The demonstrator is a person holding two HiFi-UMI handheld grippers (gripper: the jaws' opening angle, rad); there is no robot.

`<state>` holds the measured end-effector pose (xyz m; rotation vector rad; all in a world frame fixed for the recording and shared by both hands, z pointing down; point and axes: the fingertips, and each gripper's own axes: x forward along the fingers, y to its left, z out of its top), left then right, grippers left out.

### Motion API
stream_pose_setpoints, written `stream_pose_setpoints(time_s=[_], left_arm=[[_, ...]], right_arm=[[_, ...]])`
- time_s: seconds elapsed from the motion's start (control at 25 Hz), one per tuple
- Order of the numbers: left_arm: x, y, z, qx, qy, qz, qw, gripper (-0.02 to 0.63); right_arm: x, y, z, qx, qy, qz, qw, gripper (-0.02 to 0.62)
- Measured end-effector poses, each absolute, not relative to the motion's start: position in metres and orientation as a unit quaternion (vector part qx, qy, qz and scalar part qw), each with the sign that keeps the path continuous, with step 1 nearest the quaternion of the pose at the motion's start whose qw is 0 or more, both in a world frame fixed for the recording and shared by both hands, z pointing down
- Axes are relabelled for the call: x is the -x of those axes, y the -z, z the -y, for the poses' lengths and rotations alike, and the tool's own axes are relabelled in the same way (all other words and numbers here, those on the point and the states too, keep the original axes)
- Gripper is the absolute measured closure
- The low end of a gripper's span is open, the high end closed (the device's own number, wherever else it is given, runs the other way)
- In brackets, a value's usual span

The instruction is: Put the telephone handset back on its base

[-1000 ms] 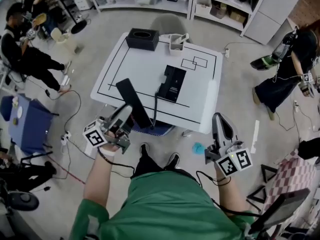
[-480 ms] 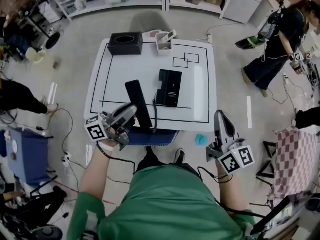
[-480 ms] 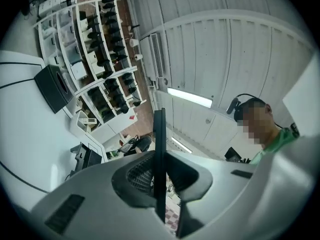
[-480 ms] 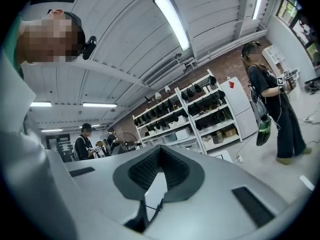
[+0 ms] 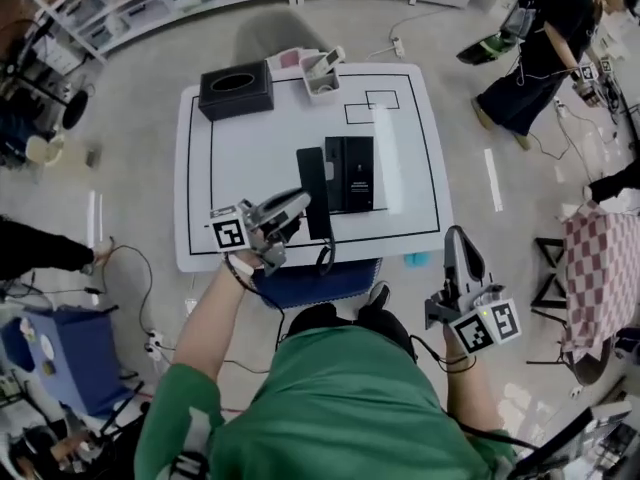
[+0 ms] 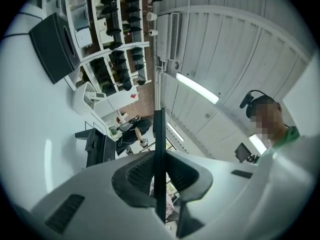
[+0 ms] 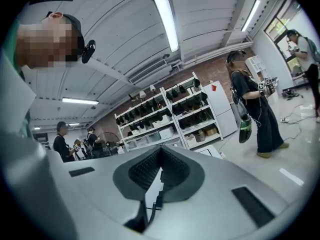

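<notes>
The black telephone base [image 5: 352, 173] lies flat near the middle of the white table [image 5: 230, 158]. The black handset [image 5: 312, 193] runs lengthwise right beside the base's left edge, and its cord [image 5: 325, 258] loops over the table's front edge. My left gripper [image 5: 293, 205] is shut on the handset from the left. In the left gripper view the handset [image 6: 159, 129] shows edge-on, clamped between the jaws of that gripper [image 6: 159, 156], with the base [image 6: 97, 148] off to the left. My right gripper [image 5: 462, 256] hangs off the table's front right corner, shut and holding nothing, as the right gripper view [image 7: 160, 151] also shows.
A black tissue box [image 5: 236, 90] and a white holder [image 5: 322, 68] stand along the table's far edge. Two outlined rectangles [image 5: 370, 106] are drawn at the far right. A blue stool [image 5: 315, 280] sits under the front edge. A person [image 5: 540, 28] stands at the far right.
My left gripper has carried the handset to the right, from well left of the base to right beside it, and turned it parallel to the base. The right gripper stayed off the table.
</notes>
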<state>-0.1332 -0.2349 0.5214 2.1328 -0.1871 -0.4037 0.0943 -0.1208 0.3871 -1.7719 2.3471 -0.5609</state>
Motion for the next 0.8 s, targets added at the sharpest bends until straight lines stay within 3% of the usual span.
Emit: stream_pose_setpoints(time_s=[0.32,0.8], left_arm=[[0.111,-0.588,0.268,-0.836,0.139,0.046,0.529,0.526],[0.081,-0.632,0.294,-0.819,0.104,0.054,0.562,0.526]], right_arm=[[-0.103,-0.398,0.11,0.638,0.199,-0.742,0.057,0.58],[-0.104,-0.405,0.116,0.656,0.209,-0.723,0.052,0.58]])
